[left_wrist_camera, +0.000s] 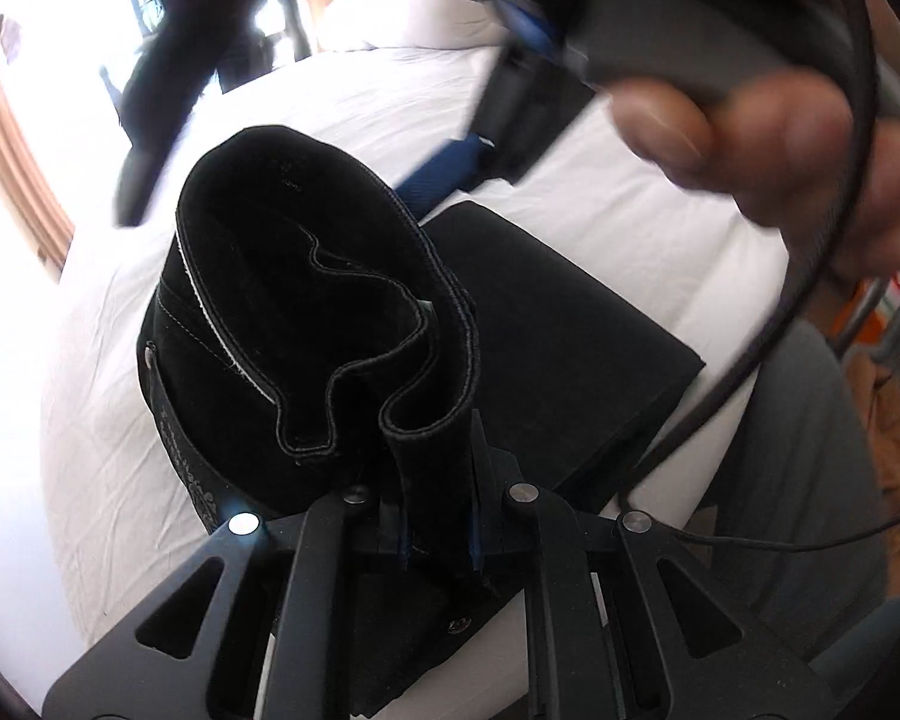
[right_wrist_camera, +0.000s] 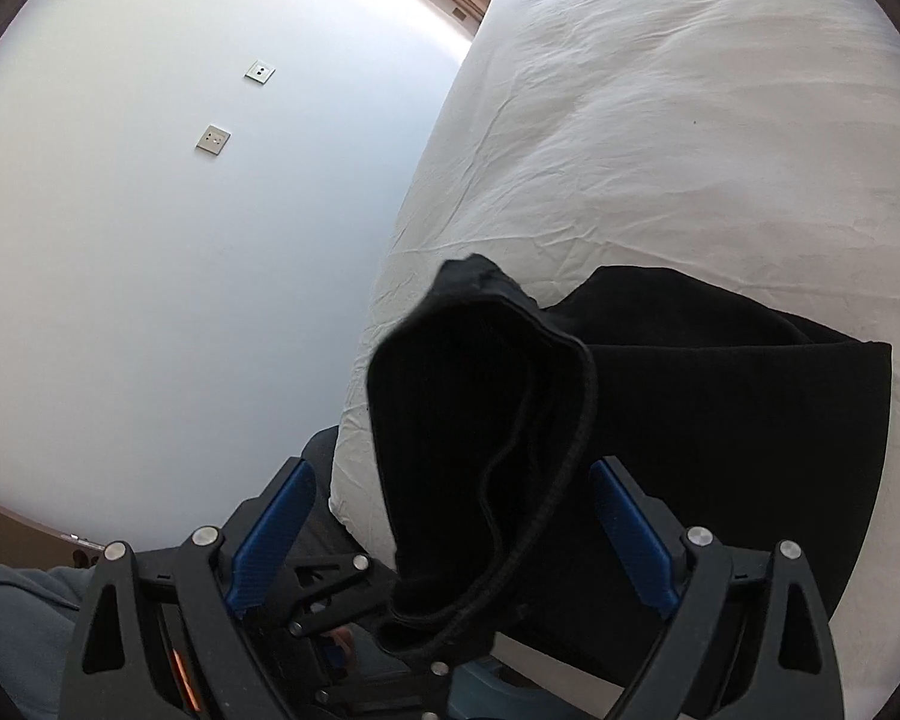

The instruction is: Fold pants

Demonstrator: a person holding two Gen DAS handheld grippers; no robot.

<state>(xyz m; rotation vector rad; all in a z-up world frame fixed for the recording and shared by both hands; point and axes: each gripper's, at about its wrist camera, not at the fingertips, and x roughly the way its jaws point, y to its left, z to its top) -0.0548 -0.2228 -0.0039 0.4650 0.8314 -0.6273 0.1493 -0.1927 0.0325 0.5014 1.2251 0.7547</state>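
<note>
Black pants (left_wrist_camera: pixel 558 330) lie partly folded on a white bed (left_wrist_camera: pixel 120 390). My left gripper (left_wrist_camera: pixel 435 480) is shut on the pants' waistband edge (left_wrist_camera: pixel 426 438), which stands up in a curl above the folded part. In the right wrist view the pants (right_wrist_camera: pixel 720 420) lie at the bed's near edge. My right gripper (right_wrist_camera: pixel 450 516) is open, its blue pads (right_wrist_camera: pixel 276 534) wide apart, with a raised fold of the fabric (right_wrist_camera: pixel 480 420) standing between them. The right gripper also shows blurred at the top of the left wrist view (left_wrist_camera: pixel 510 96), held by a hand (left_wrist_camera: pixel 768 138).
The white bed (right_wrist_camera: pixel 660 150) stretches far beyond the pants. A white wall with two sockets (right_wrist_camera: pixel 213 139) is to the left of the bed. A black cable (left_wrist_camera: pixel 810 276) loops on the right. Pillows (left_wrist_camera: pixel 402 12) and a window lie at the far end.
</note>
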